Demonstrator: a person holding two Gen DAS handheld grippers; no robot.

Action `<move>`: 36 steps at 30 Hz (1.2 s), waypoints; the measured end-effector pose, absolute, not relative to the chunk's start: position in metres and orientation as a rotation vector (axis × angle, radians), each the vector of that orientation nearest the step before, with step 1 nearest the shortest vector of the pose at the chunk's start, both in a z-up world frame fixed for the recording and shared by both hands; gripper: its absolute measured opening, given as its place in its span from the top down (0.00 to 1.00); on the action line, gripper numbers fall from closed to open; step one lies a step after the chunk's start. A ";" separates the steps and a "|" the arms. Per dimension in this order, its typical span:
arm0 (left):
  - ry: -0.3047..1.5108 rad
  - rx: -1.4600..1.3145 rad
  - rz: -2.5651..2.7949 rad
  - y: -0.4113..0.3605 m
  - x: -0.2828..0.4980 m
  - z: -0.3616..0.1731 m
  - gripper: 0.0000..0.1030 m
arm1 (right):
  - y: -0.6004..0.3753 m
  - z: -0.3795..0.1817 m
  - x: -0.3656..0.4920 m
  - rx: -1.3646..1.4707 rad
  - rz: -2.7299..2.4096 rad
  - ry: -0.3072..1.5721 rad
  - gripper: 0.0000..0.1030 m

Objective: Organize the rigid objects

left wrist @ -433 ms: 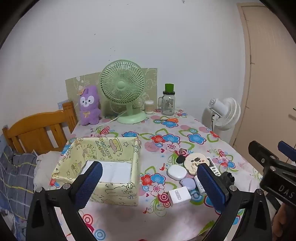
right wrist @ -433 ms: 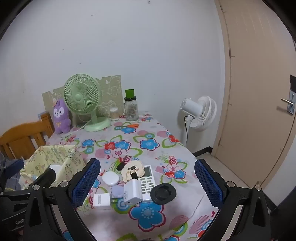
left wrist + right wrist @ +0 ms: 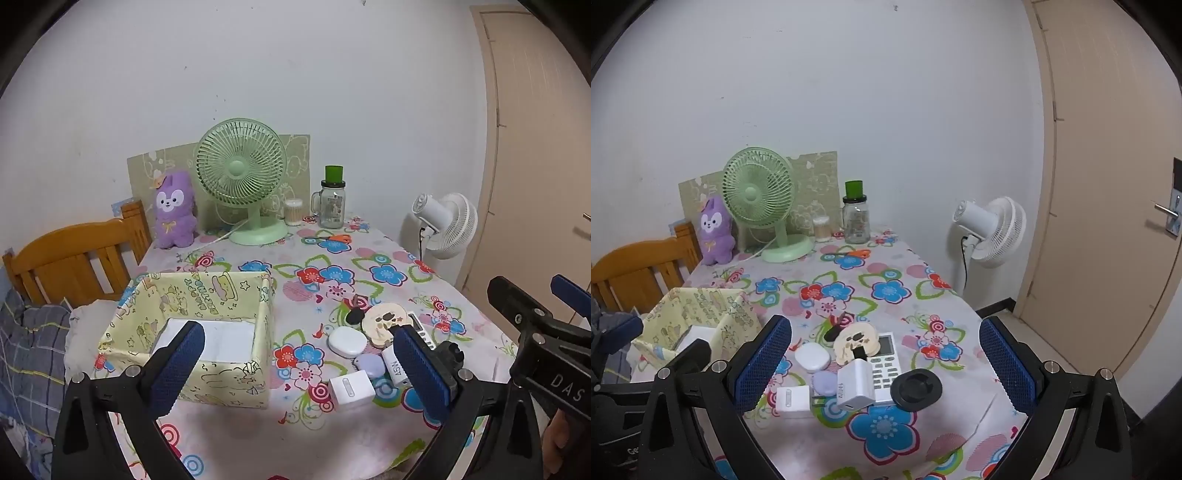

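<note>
Spread wide and holding nothing: left gripper (image 3: 295,363), blue-padded fingers (image 3: 177,365) hovering above the flowered tablecloth (image 3: 332,258) without touching anything. Likewise parted wide and bare: right gripper (image 3: 884,363), poised over the clutter of small items.

Just ahead of the left gripper and toward its left finger, a yellow cartoon-print box (image 3: 207,332), open-topped, white inside, printed lettering on its inner wall too small to read. Ahead toward its right finger, the clutter: a white cube plug (image 3: 349,389), a white charger (image 3: 397,363) marked "45W", a lilac case (image 3: 369,363), a white oval case (image 3: 347,341), a round dog-face piece (image 3: 386,321), a small black piece (image 3: 355,315).

Between the right gripper's fingers, the same group, all touching or just beside one another: white charger (image 3: 855,387) standing over a white remote (image 3: 884,360), black round mount (image 3: 916,389) just to the right. Letters "DAS" legible on the right tool's body at the edge of the left wrist view.

Far beyond both tools, against the wall: green desk fan (image 3: 242,173), purple plush (image 3: 173,210), glass jar with green lid (image 3: 332,201), orange scissors (image 3: 332,238). Off the table to the right, a white standing fan (image 3: 991,229).
</note>
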State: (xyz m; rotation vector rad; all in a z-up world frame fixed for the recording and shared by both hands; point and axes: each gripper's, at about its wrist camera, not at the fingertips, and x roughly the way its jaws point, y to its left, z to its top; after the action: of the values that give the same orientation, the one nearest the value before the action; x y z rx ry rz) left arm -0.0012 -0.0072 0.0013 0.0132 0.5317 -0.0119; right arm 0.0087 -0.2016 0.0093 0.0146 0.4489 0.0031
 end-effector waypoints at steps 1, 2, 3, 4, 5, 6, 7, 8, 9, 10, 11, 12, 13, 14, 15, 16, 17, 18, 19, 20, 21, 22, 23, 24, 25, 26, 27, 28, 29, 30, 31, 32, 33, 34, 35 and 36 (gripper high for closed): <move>0.531 0.014 -0.015 -0.008 -0.001 0.001 0.00 | -0.202 0.009 0.006 0.008 0.007 0.439 0.00; 0.532 0.013 -0.017 -0.008 -0.001 0.001 0.00 | -0.201 0.009 0.006 0.006 0.008 0.437 0.00; 0.532 0.013 -0.017 -0.008 0.000 0.001 0.00 | -0.200 0.010 0.007 0.003 0.007 0.436 0.00; 0.531 0.010 -0.017 -0.006 0.000 0.001 0.00 | -0.199 0.010 0.007 0.001 0.004 0.434 0.00; 0.531 0.011 -0.018 -0.006 0.000 0.001 0.00 | -0.198 0.011 0.007 0.001 0.003 0.434 0.00; 0.531 0.013 -0.017 -0.005 0.001 0.001 0.00 | -0.198 0.011 0.008 0.001 0.002 0.435 0.00; 0.529 0.014 -0.016 -0.005 0.001 0.001 0.00 | -0.197 0.011 0.008 0.003 0.002 0.436 0.00; 0.527 0.017 -0.015 -0.006 0.000 0.001 0.00 | -0.197 0.011 0.008 0.004 0.002 0.438 0.00; 0.527 0.020 -0.015 -0.006 0.000 0.001 0.00 | -0.196 0.010 0.009 0.005 0.003 0.442 0.00; 0.526 0.022 -0.013 -0.005 0.000 0.001 0.00 | -0.197 0.010 0.011 0.006 0.003 0.446 0.00; 0.525 0.021 -0.012 -0.005 0.001 0.001 0.00 | -0.197 0.009 0.011 0.005 0.002 0.449 0.00; 0.527 0.021 -0.012 -0.004 0.002 0.001 0.00 | -0.196 0.008 0.012 0.005 0.002 0.451 0.00; 0.529 0.021 -0.011 -0.003 0.002 0.001 0.00 | -0.196 0.007 0.012 0.004 0.000 0.452 0.00; 0.531 0.019 -0.009 -0.002 0.003 0.001 0.00 | -0.195 0.006 0.012 0.001 0.000 0.452 0.00; 0.531 0.017 -0.005 -0.001 0.003 -0.001 0.00 | -0.194 0.006 0.012 0.000 -0.002 0.452 0.00; 0.532 0.016 -0.003 0.000 0.004 -0.001 0.00 | -0.194 0.006 0.013 -0.002 -0.004 0.454 0.00; 0.533 0.016 0.000 0.000 0.004 -0.001 0.00 | -0.193 0.006 0.013 -0.002 -0.005 0.456 0.00; 0.533 0.015 0.001 0.001 0.004 -0.001 0.00 | -0.193 0.006 0.013 -0.003 -0.007 0.456 0.00; 0.534 0.013 0.000 0.002 0.004 -0.001 0.00 | -0.193 0.006 0.014 -0.003 -0.011 0.459 0.00; 0.536 0.012 -0.001 0.002 0.005 -0.001 0.00 | -0.193 0.005 0.014 -0.003 -0.013 0.460 0.00; 0.539 0.009 0.000 0.003 0.005 -0.001 0.00 | -0.193 0.005 0.014 -0.004 -0.016 0.461 0.00; 0.541 0.006 0.000 0.004 0.005 -0.002 0.00 | -0.193 0.005 0.015 -0.005 -0.020 0.462 0.00; 0.543 0.002 0.000 0.005 0.005 -0.002 0.00 | -0.194 0.004 0.015 -0.003 -0.023 0.464 0.00; 0.544 -0.004 0.001 0.006 0.005 -0.002 0.00 | -0.195 0.003 0.015 -0.001 -0.023 0.466 0.00; 0.547 -0.009 0.004 0.005 0.006 -0.003 0.00 | -0.195 0.003 0.015 0.000 -0.024 0.468 0.00; 0.547 -0.015 0.004 0.006 0.006 -0.003 0.00 | -0.196 0.002 0.015 0.000 -0.027 0.470 0.00; 0.546 -0.017 0.005 0.007 0.005 -0.002 0.00 | -0.197 0.002 0.015 0.000 -0.027 0.471 0.00; 0.546 -0.018 0.006 0.008 0.005 -0.002 0.00 | -0.197 0.002 0.015 0.000 -0.025 0.471 0.00; 0.542 -0.019 0.006 0.007 0.004 -0.001 0.00 | -0.196 0.002 0.014 -0.003 -0.020 0.465 0.00; 0.539 -0.020 0.005 0.007 0.003 0.000 0.00 | -0.195 0.002 0.013 -0.011 -0.018 0.458 0.00; 0.536 -0.019 0.003 0.007 0.002 0.001 0.00 | -0.194 0.003 0.012 -0.018 -0.021 0.453 0.00; 0.535 -0.019 0.002 0.007 0.002 0.001 0.00 | -0.193 0.004 0.011 -0.025 -0.023 0.447 0.00; 0.534 -0.018 -0.001 0.007 0.002 0.002 0.00 | -0.193 0.004 0.012 -0.028 -0.021 0.447 0.00; 0.533 -0.017 -0.004 0.006 0.001 0.002 0.00 | -0.192 0.004 0.012 -0.027 -0.017 0.449 0.00; 0.532 -0.016 -0.004 0.006 0.001 0.002 0.00 | -0.192 0.004 0.012 -0.023 -0.014 0.450 0.00; 0.531 -0.015 -0.002 0.006 0.000 0.002 0.00 | -0.193 0.004 0.012 -0.018 -0.010 0.452 0.00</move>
State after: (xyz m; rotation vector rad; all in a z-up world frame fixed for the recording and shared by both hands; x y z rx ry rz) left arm 0.0005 0.0056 0.0017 -0.0149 0.5310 -0.0020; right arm 0.0120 -0.1927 0.0037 -0.0179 0.4518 -0.0104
